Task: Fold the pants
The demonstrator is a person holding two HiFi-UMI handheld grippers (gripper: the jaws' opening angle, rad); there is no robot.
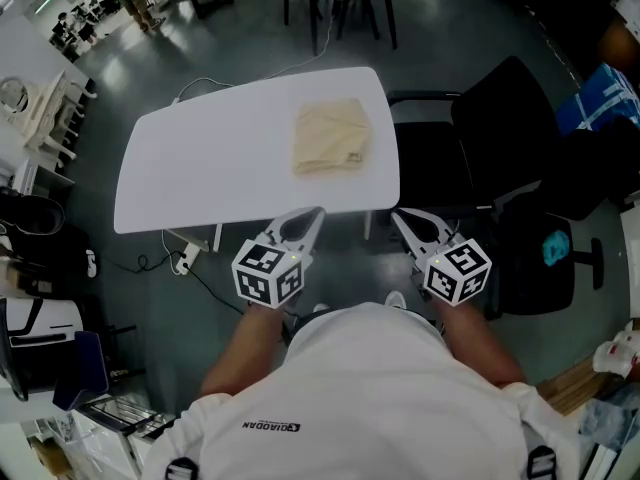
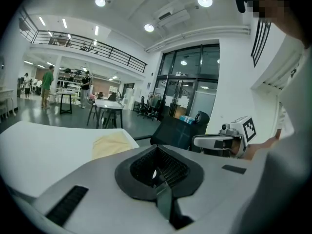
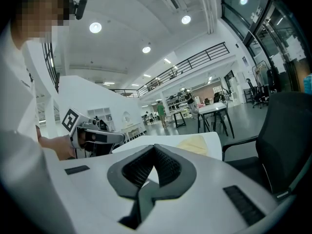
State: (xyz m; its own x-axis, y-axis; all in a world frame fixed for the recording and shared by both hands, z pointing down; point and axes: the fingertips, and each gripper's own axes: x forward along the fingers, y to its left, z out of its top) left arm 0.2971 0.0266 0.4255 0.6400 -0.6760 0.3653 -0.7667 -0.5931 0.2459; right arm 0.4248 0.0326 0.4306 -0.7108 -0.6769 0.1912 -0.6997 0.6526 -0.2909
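**A:** Any writing to read?

**B:** Little; a short line of dark print sits on the person's white shirt (image 1: 272,427) at 6 o'clock in the head view, upside down there and too small to read for certain; each marker cube (image 1: 268,273) carries black-and-white square patterns, not words.

**A:** And the left claw (image 1: 318,210)?

**B:** Closed; in the left gripper view its two ribbed jaws meet at the tips with nothing between them; it holds nothing; it points towards 12 o'clock at the near edge of the white tabletop (image 1: 200,168); whether it touches that edge I cannot tell.

**A:** The right claw (image 1: 396,214)?

**B:** The same; the right gripper view shows its jaws drawn together at the tips and empty; in the head view it sits just off the tabletop's near corner, at 3 o'clock of the left claw; the two are near each other but apart.

**A:** Where are the pants (image 1: 332,136)?

**B:** Lying on the tabletop as a cream, roughly square folded bundle; from the tabletop's middle they are out towards 3 o'clock, close to that edge; from either claw they lie at about 12 o'clock, well apart; neither claw touches them.

**A:** Anything beside the tabletop?

**B:** A black chair (image 1: 500,128) at its 3 o'clock side; more tables and people stand far off across the grey floor.
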